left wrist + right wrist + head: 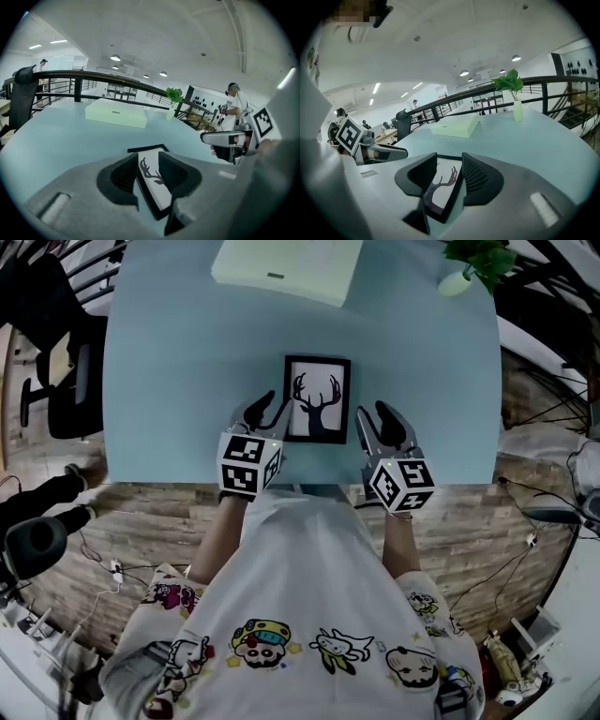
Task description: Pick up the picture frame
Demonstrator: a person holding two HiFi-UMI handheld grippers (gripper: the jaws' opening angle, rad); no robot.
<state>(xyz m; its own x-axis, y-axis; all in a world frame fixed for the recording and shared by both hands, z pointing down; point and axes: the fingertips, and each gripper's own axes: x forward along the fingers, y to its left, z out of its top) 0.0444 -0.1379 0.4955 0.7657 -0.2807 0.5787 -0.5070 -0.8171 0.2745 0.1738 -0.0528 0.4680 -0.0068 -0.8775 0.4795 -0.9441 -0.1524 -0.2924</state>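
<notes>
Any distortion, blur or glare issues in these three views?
Head view: fisheye bows the table edges, light is even, picture frame is sharp, no glare. Left gripper view: black corner vignette, railing curves, near jaw bodies are soft. Right gripper view: same vignette and bowing, jaw bodies are soft.

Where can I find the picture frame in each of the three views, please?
Head view: the picture frame sits at the centre.
Left gripper view: the picture frame is low centre.
Right gripper view: the picture frame is low centre.
Shared landmark: the pale green box beyond it.
</notes>
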